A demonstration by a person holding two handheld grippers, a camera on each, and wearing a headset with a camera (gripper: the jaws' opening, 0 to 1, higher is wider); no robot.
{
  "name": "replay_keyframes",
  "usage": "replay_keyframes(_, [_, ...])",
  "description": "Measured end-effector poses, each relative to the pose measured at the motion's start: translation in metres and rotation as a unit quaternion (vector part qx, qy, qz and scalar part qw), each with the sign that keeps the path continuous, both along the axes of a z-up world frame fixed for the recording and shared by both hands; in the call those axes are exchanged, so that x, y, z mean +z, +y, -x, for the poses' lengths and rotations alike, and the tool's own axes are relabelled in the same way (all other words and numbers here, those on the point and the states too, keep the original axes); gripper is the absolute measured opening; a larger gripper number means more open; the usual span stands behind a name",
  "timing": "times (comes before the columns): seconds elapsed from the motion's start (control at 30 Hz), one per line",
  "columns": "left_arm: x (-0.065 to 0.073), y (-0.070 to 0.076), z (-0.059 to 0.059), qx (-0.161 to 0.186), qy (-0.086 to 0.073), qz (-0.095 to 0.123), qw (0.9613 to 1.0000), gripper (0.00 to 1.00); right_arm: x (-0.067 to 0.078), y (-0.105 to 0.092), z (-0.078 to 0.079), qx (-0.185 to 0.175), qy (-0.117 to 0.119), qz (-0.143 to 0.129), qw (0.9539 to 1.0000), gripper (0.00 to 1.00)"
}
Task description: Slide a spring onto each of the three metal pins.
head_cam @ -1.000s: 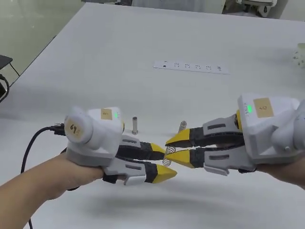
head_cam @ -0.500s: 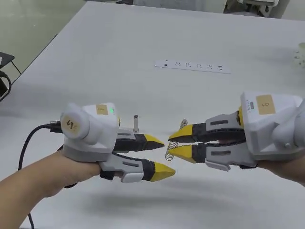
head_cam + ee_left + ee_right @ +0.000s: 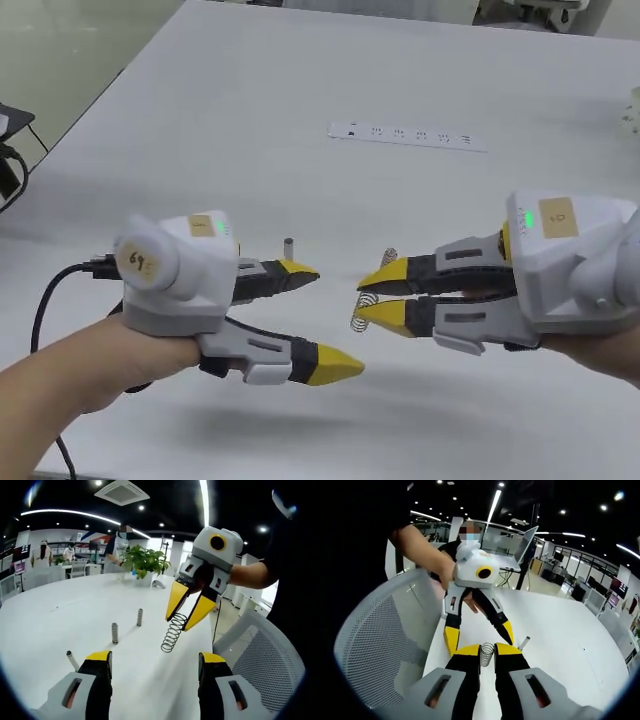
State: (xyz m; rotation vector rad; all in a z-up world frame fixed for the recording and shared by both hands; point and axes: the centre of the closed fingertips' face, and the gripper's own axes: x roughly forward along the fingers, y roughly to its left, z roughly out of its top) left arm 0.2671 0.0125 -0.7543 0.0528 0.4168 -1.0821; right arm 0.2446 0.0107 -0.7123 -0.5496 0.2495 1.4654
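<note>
Spring (image 3: pixel 171 636) hangs from right tool (image 3: pixel 178 624), long axis slanting steeply downward.

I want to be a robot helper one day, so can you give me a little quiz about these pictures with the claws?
1. True or false: the left claw is shut.
2. What does the right claw hold: A a pin, B a spring, C nothing?
3. How many pins standing on the table already wear a spring?
Key: 1 false, it is open. 2 B. 3 two pins; one bare pin is left.
</note>
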Motion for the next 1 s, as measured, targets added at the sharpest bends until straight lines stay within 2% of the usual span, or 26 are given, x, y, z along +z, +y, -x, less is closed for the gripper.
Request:
replay_keyframes(0.33, [0.002, 0.011, -0.004, 0.022, -0.004, -0.001, 0.9998, 0.81, 0.0, -0.002, -0.004, -0.01, -0.001, -0.002, 0.9999, 0.07])
replay_keyframes(0.47, [0.003, 0.021, -0.007, 0.039, -0.006, 0.001, 0.9992, 0.91, 0.0, -0.003, -0.006, -0.016, -0.003, -0.004, 0.9999, 0.07])
replay_keyframes(0.63, [0.002, 0.033, -0.007, 0.054, -0.003, -0.001, 0.9985, 0.98, -0.001, -0.003, -0.008, -0.019, -0.003, -0.003, 0.9998, 0.07])
replay_keyframes(1.0, [0.005, 0.058, -0.011, 0.086, -0.006, -0.002, 0.9962, 0.98, -0.007, 0.0, -0.01, -0.014, -0.003, 0.006, 0.9999, 0.07])
